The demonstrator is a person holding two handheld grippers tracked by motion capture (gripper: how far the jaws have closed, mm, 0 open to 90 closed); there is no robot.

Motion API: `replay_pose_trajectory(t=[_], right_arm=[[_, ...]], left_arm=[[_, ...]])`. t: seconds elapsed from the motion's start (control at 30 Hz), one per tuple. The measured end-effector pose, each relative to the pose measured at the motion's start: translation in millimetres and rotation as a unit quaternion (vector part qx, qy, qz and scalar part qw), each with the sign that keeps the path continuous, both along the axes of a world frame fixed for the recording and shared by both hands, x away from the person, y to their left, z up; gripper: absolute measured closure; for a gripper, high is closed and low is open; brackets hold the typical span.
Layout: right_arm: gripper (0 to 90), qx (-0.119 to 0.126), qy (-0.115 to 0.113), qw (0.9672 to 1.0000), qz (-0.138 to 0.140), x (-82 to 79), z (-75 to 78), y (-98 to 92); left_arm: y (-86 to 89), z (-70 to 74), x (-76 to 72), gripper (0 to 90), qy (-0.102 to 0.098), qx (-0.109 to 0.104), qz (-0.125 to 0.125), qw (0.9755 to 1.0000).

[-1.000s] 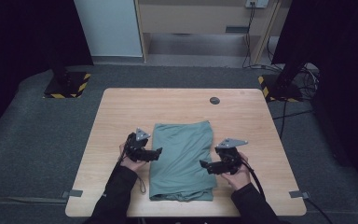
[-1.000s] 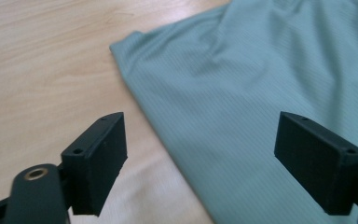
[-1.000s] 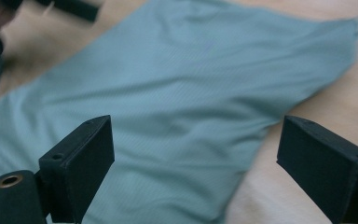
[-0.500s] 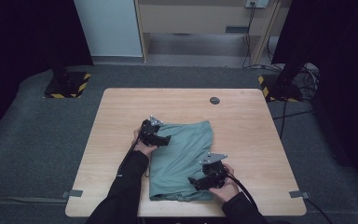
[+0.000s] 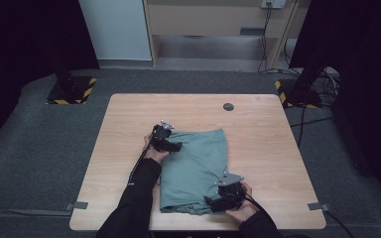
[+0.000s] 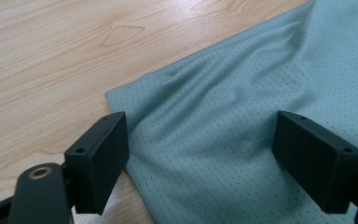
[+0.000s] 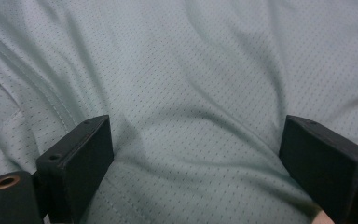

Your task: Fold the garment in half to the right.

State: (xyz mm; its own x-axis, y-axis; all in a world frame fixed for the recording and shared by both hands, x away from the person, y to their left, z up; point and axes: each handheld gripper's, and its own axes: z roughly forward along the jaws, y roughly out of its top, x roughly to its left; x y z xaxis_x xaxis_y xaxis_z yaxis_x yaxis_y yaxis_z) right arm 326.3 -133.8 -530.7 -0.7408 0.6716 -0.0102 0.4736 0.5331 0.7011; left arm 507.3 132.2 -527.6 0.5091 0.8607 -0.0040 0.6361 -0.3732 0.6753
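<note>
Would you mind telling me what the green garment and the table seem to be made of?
Green garment: likely a matte synthetic sports mesh; tiny regular holes cover it and it folds softly. Table: pale wood or wood-look laminate with a smooth finish; grain lines and a knot pattern show.

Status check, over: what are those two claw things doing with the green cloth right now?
Left gripper open at the cloth's far left corner. Right gripper open over its near edge. Cloth flat on table, not gripped. Nothing blocking.

Past the right gripper, the green cloth runs off every edge; under its jaws, contact with the fabric is unclear.
</note>
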Motion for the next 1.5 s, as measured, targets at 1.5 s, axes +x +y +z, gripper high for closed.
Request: replay_pose_trajectory(t=[1.5], right_arm=[[8.7, 0.025, 0.008, 0.9996, -0.001, -2.1, 18.1, 13.5]], left_arm=[[7.3, 21.7, -187.6, 9.5, 0.026, -0.042, -0.004, 0.9987]])
